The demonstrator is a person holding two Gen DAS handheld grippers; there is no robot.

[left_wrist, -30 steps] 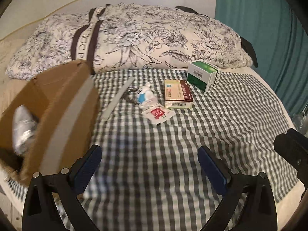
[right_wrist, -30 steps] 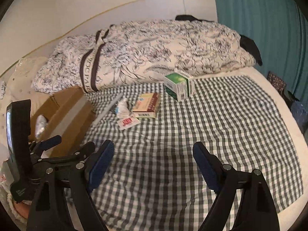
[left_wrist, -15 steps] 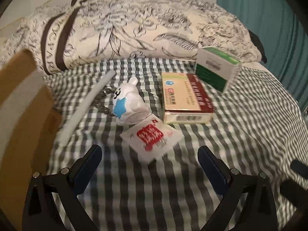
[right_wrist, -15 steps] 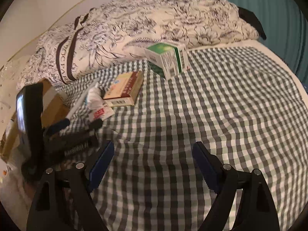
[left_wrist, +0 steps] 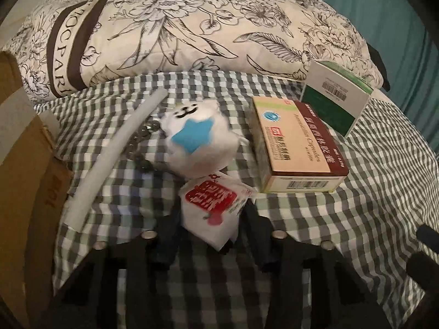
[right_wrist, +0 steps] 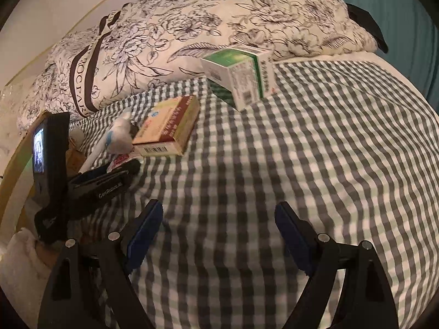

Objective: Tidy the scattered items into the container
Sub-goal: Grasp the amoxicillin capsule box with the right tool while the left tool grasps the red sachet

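A white sachet with a red label (left_wrist: 211,203) sits crumpled between the fingers of my left gripper (left_wrist: 210,229), whose jaws are closing and press on both its sides. Just beyond it lie a white plush toy with a blue star (left_wrist: 197,139), a bead chain (left_wrist: 140,142), a white foam stick (left_wrist: 118,153), a beige and maroon medicine box (left_wrist: 296,145) and a green and white box (left_wrist: 337,101). The cardboard box (left_wrist: 24,164) stands at the left. My right gripper (right_wrist: 219,233) hangs open over bare checked cloth, short of the medicine box (right_wrist: 170,126) and the green box (right_wrist: 241,79).
Everything lies on a grey and white checked cloth (right_wrist: 315,164) spread over a bed. A floral duvet (left_wrist: 192,27) is heaped along the back. A teal curtain (left_wrist: 397,13) hangs at the right. My left gripper (right_wrist: 109,175) shows at the left of the right wrist view.
My left gripper came forward and down to the sachet, and its jaws went from wide open to closed around it. My right gripper also moved forward and down, still open.
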